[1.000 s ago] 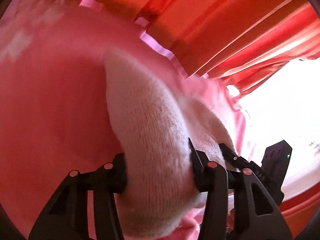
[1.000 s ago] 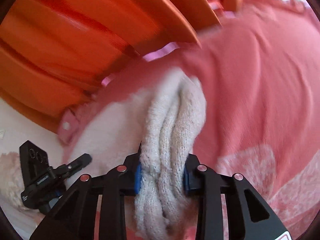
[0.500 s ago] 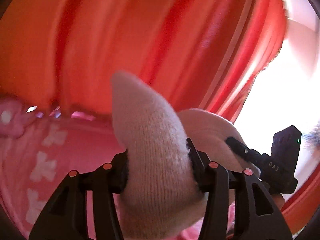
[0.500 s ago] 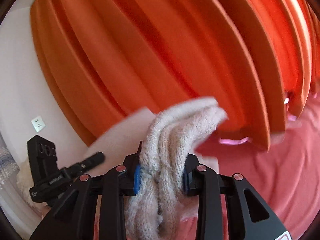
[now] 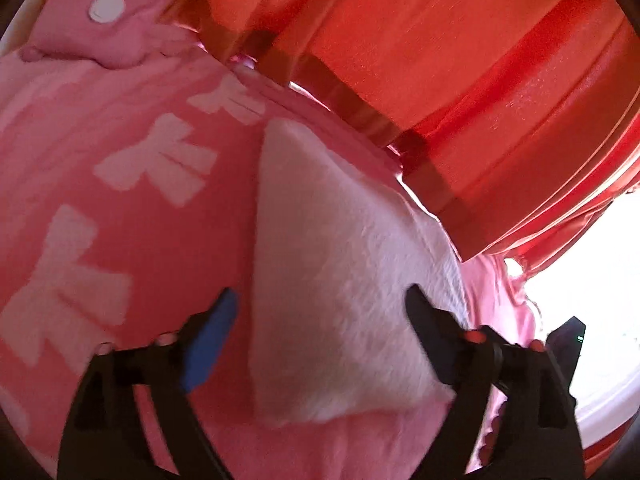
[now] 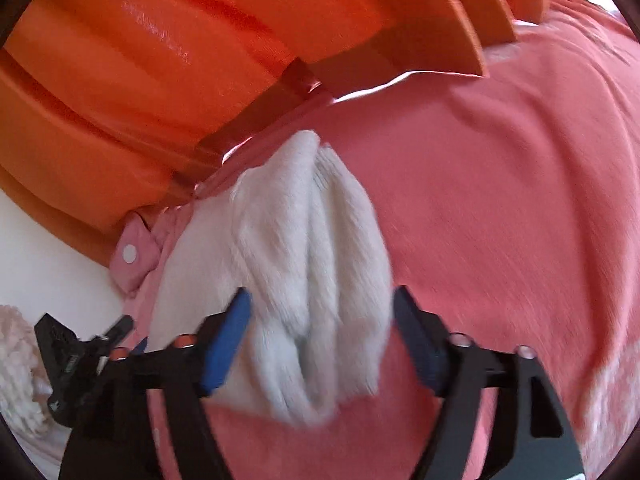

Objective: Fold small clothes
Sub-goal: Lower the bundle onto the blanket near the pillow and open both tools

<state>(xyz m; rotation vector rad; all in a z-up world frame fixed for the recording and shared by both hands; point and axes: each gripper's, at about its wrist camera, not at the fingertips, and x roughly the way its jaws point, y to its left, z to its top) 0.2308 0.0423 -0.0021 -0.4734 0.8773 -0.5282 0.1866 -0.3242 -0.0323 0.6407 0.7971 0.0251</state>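
A small white knitted garment (image 5: 340, 272) lies on a pink cloth with white bow prints (image 5: 132, 208). My left gripper (image 5: 320, 312) is open, its fingers standing on either side of the garment's end and apart from it. In the right wrist view the same white garment (image 6: 312, 280) lies bunched in folds on the pink cloth (image 6: 500, 208). My right gripper (image 6: 320, 312) is open too, its blue-padded fingers clear of the knit on both sides. The other gripper (image 6: 76, 348) shows at the lower left of the right wrist view.
Orange-red pleated curtains (image 5: 460, 80) hang right behind the cloth's far edge, also in the right wrist view (image 6: 200, 60). A pink tab with a white snap button (image 5: 108, 8) lies at the far left. A fluffy white item (image 6: 16, 364) sits at the left edge.
Both grippers held the white garment up in front of the curtains; now it lies on the pink cloth and both grippers have opened and let go of it.
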